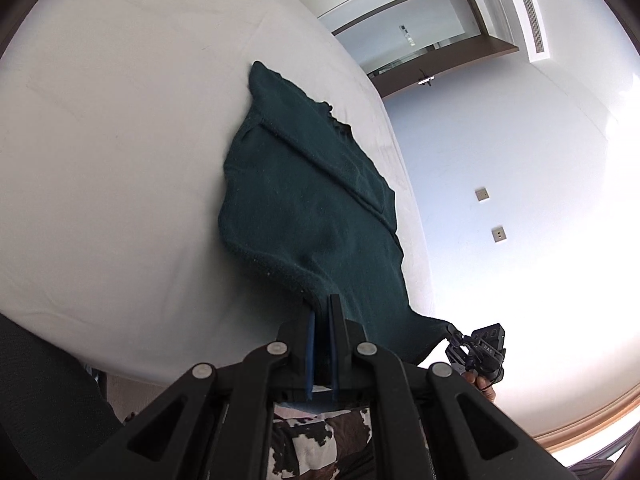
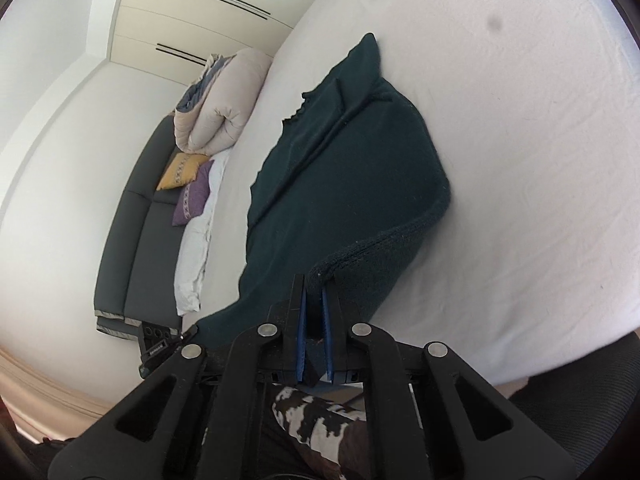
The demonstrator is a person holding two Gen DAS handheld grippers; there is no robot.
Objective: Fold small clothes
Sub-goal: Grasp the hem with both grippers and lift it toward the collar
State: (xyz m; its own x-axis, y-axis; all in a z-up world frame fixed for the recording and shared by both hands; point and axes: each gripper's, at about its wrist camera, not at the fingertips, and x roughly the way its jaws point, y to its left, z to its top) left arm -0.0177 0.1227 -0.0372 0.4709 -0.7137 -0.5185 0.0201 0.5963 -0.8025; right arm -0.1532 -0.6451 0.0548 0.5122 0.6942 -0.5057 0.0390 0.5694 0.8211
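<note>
We see no containers. The dark green garment (image 1: 316, 200) lies on the white bed (image 1: 120, 140), near the bed's near edge, its hem lifted off the sheet. Left gripper (image 1: 322, 312): jaws narrow, blue pads pinching one hem corner. Right gripper (image 2: 314, 292): jaws narrow, clamped on the other hem corner. Each wrist view also catches the opposite gripper at the far end of the hem, w/ cloth in its tip; its jaws are too small to read there. The fabric btw. the pads is partly hidden by the fingers. Only the right view shows the dark sofa (image 2: 136, 248), a rolled duvet (image 2: 224, 100) and yellow (image 2: 182, 172) and purple cushions (image 2: 192, 200). Only the left view shows the doorway (image 1: 424, 36) and wall plates (image 1: 482, 194).
</note>
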